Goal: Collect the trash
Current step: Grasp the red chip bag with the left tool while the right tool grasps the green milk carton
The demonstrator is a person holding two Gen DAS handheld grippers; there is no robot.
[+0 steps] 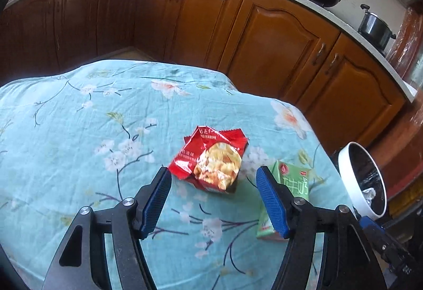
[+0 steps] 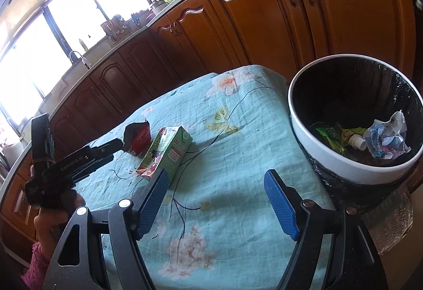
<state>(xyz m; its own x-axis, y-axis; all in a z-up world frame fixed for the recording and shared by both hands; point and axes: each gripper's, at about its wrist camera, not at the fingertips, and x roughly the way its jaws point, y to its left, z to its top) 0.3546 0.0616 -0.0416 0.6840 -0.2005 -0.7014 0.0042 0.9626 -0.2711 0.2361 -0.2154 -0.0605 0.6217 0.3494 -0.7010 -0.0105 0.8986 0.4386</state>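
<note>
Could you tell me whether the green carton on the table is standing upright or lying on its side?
Lying on its side: the green carton rests flat on the tablecloth, its long printed face upward.

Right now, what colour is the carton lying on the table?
Green, with some red print: the carton shows best in the right wrist view, lying on the floral tablecloth.
</note>
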